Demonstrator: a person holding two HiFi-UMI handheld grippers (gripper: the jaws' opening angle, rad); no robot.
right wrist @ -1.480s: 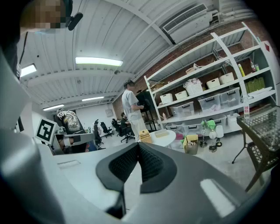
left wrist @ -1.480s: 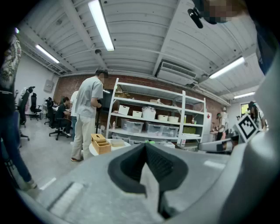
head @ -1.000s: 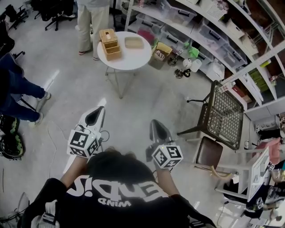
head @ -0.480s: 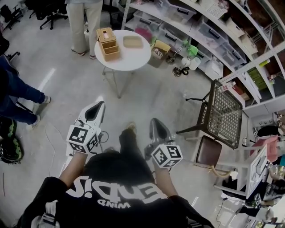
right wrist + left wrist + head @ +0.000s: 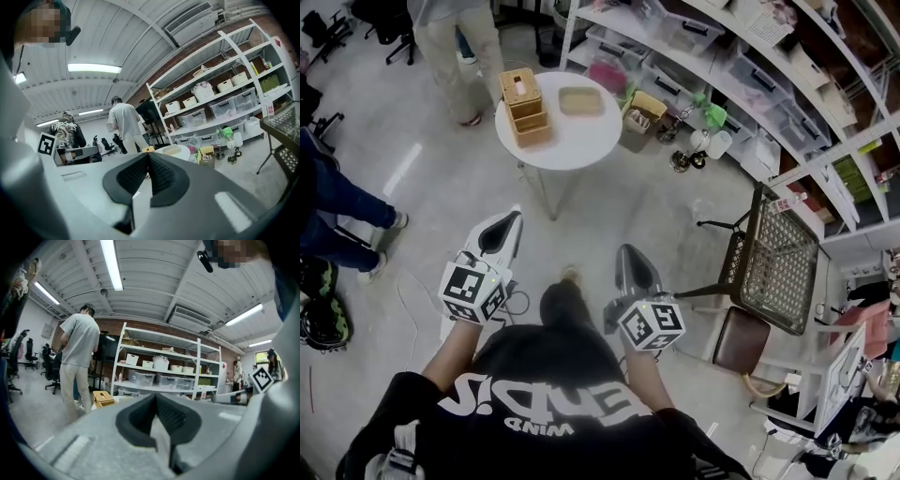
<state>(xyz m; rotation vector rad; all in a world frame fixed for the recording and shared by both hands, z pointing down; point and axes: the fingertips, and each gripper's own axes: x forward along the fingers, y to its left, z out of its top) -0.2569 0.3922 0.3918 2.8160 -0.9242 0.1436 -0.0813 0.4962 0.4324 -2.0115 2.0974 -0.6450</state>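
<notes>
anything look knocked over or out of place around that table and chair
Nothing stands out. The boxes and tray sit flat on the table, the chair stands upright, and the left gripper and right gripper are shut, empty.

Seen from above, a person in a black shirt reaches both forearms forward, one gripper in each hand. The left gripper (image 5: pixel 504 223) and the right gripper (image 5: pixel 625 253) point ahead, side by side and apart from each other. Each carries a marker cube (image 5: pixel 474 292) at its rear, over the hand. In both gripper views, the dark ribbed jaws are pressed together, nothing between them.
</notes>
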